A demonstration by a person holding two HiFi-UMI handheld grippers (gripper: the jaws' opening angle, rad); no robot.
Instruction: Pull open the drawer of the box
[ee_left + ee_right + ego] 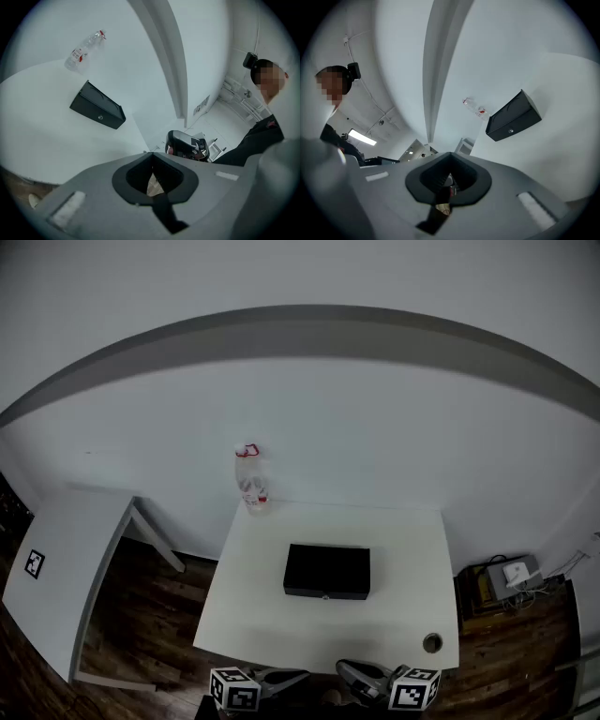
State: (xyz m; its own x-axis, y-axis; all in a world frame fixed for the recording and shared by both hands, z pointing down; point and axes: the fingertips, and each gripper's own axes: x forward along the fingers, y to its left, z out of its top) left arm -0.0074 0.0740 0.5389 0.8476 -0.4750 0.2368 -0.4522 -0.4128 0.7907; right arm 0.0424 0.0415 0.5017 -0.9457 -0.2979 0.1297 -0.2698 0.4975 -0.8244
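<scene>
While the left hand-held gripper [300, 675] and right hand-held gripper [343, 670] hang clenched and empty, the box [327, 571] looks unopened; next, reach its knob [325, 596].

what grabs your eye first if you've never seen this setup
The black box sits in the middle of the white table, its drawer shut, a small knob facing the person. A clear bottle with a red cap stands at the table's far edge, and the left gripper and right gripper hover shut at the near edge.
</scene>
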